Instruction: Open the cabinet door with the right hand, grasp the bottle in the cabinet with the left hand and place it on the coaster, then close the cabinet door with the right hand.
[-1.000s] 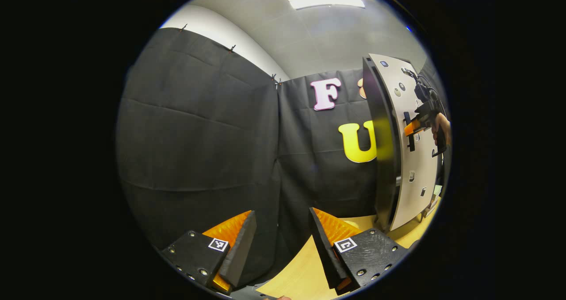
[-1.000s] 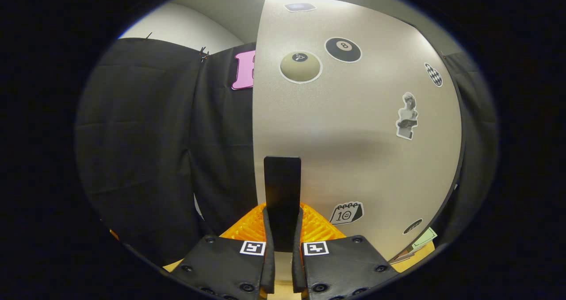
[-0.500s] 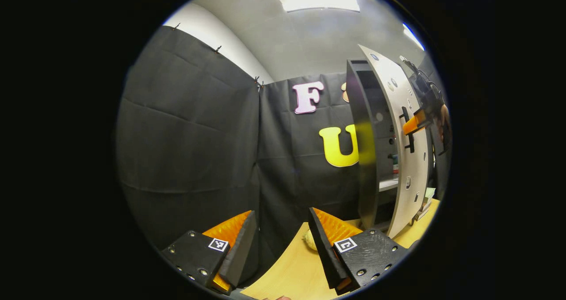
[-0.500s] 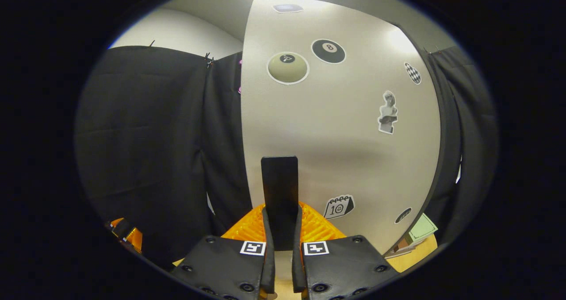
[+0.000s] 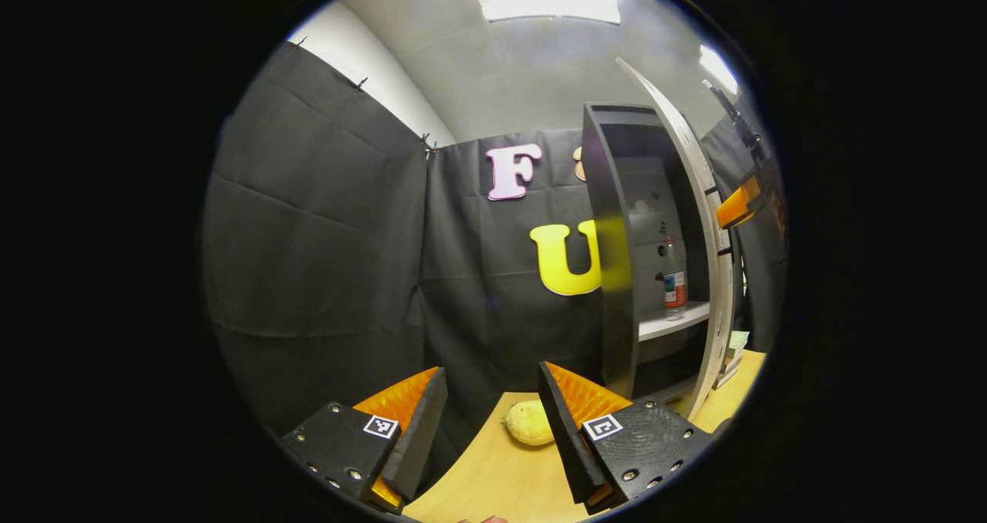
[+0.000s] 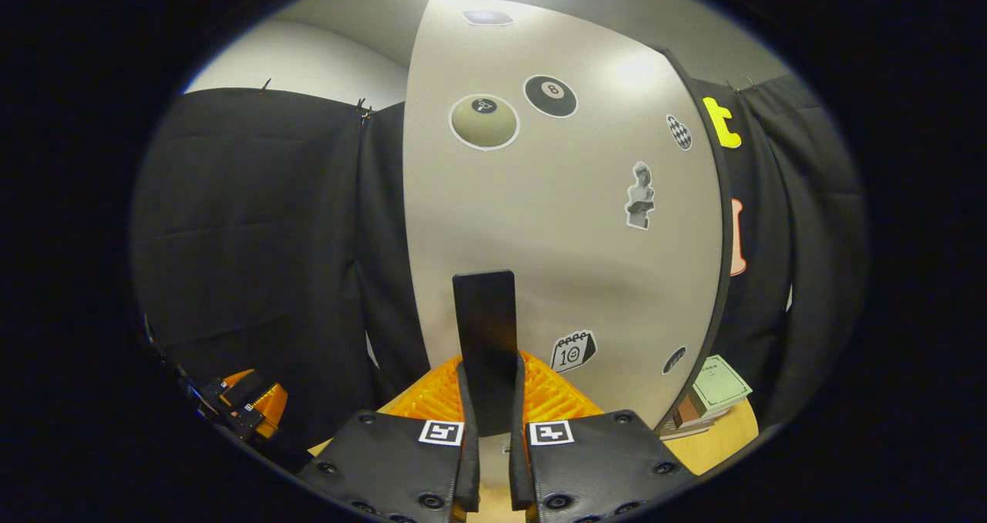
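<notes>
The right gripper (image 6: 490, 423) pinches the door handle (image 6: 486, 338) of the swung-out cabinet door (image 6: 555, 222) — the left gripper (image 5: 492, 415) hangs spread, the bottle (image 5: 675, 280) on the cabinet shelf (image 5: 671, 322) at its two o'clock.

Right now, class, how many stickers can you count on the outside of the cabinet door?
7 on the door: one at the top edge, two balls beneath, a checkered one and a statue to the right, a calendar and a dark oval low down. The handle may hide more.
</notes>
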